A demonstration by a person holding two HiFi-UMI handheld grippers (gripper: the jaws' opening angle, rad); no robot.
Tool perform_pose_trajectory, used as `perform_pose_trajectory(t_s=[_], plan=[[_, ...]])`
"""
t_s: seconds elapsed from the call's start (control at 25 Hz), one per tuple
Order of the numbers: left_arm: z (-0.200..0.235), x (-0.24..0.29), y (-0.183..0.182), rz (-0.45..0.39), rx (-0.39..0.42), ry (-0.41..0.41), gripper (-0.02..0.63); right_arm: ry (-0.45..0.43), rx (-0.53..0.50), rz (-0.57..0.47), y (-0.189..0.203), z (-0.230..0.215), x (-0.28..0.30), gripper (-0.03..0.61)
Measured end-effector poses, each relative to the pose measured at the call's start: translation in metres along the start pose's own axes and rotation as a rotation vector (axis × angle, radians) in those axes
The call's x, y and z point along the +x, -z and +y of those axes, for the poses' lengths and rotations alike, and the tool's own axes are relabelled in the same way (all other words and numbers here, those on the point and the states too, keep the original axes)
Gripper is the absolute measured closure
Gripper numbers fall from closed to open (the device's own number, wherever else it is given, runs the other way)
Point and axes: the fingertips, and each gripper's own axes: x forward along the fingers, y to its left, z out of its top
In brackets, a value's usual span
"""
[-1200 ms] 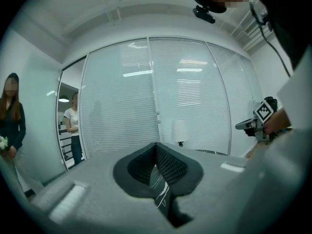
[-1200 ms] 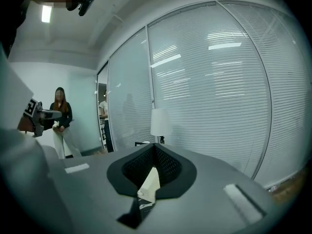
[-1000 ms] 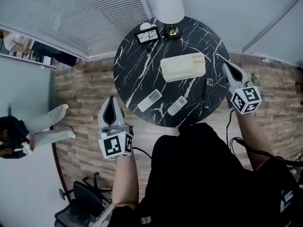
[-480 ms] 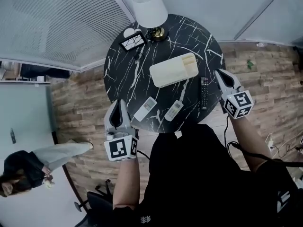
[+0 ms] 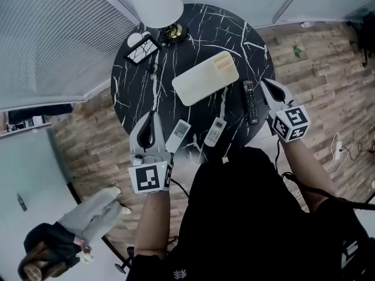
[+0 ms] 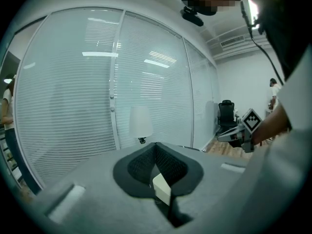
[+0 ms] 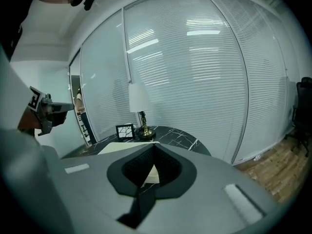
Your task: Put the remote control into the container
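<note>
Remote controls, three in all, every one out on the near part of the round marble table (image 5: 234, 34) and none in the container. I count the left white remote control (image 5: 179, 136), the right white remote control (image 5: 215, 131) just beside it, and the black remote control (image 5: 250, 101) near the right edge.

Two grippers flank them. On one side the left gripper (image 5: 153, 115) has its jaws clenched together on nothing, tips over the near-left rim, just beside the left white remote control. On the other, the right gripper (image 5: 262, 82) is also squeezed closed and empty, just beside the black remote control.

Further out sits one cream container (image 5: 202, 79), oblong, mid-table. Beyond it come one picture frame (image 5: 142, 49) and one lamp (image 5: 155, 2) with a white shade at the far edge.

Only the head view shows all three remotes together, plus a second person (image 5: 88, 212) on the wood floor at lower left. The left gripper view adds an office chair (image 6: 225, 115) across the room and a pale oblong end below its closed tips. The right gripper view looks level across the container toward frame and lamp, with slatted blinds behind.
</note>
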Motion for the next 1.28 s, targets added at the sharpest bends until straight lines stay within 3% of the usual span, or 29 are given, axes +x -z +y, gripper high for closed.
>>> perform_pose_trajectory(t_s=[0.4,0.6,0.96,1.28], plan=[[0.003,0.055,0.044,0.029,-0.052,0.071,0.612,0.115,0.042,0.107,0.06,-0.019,0.025,0.577],[0.003,0.076,0.068,0.063,-0.055,0.076,0.612,0.125,0.057,0.161,0.088,-0.024,0.044,0.567],[-0.003,0.107,0.084,0.091,-0.044,0.1,0.612,0.155,0.114,0.304,0.136,-0.039,0.071,0.35],[0.014,0.116,0.095,0.109,-0.056,0.066,0.612,0.168,0.087,0.402,0.163,-0.044,0.083,0.282]])
